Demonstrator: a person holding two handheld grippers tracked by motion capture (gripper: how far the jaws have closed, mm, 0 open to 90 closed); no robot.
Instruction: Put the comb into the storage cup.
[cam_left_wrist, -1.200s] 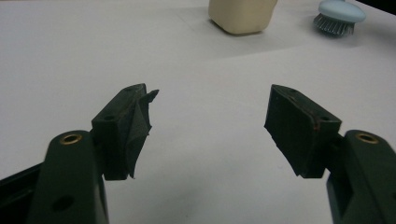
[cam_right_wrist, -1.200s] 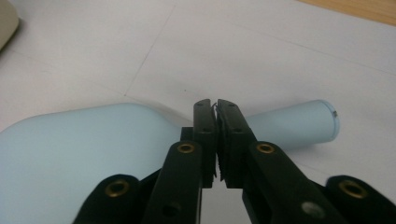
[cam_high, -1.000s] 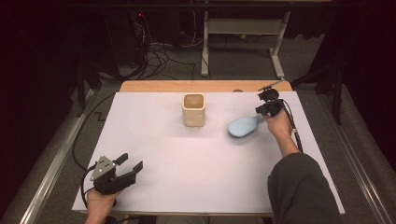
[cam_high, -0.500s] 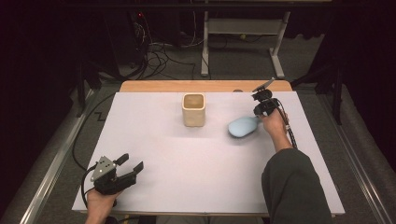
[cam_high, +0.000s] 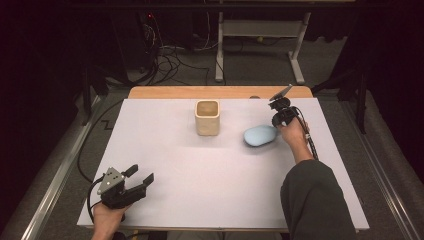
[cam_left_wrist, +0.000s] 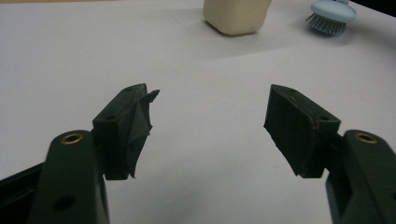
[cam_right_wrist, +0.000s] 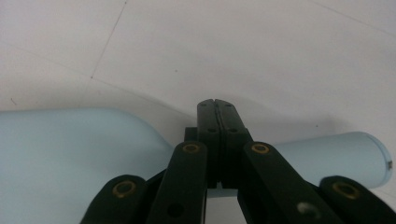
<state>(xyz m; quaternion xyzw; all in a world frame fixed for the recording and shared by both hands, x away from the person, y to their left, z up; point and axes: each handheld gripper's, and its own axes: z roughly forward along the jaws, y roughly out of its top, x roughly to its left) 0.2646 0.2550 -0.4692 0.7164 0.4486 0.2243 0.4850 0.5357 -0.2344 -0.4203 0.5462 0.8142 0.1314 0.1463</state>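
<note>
A pale blue brush (cam_high: 260, 135) lies bristles down on the white table sheet (cam_high: 225, 185), right of centre. My right gripper (cam_high: 276, 121) is at its handle end, jaws pressed together over the narrow neck. In the right gripper view the brush (cam_right_wrist: 70, 154) runs across behind the shut right gripper (cam_right_wrist: 216, 105). A beige open-topped cup (cam_high: 207, 116) stands upright at the back centre. My left gripper (cam_high: 141, 173) sits near the front left corner, open and holding nothing. The left gripper view has the left gripper (cam_left_wrist: 210, 112) wide apart, with the cup (cam_left_wrist: 236, 16) and brush (cam_left_wrist: 332, 10) far ahead.
A strip of wooden tabletop (cam_high: 165, 92) shows beyond the sheet's far edge. Cables (cam_high: 170, 55) and a metal stand (cam_high: 220, 50) lie on the dark floor behind. A metal rail (cam_high: 60, 175) runs along the table's left side.
My right hand has shifted slightly left and toward me at the brush handle, and the brush has edged left with it. The left gripper has stayed put.
</note>
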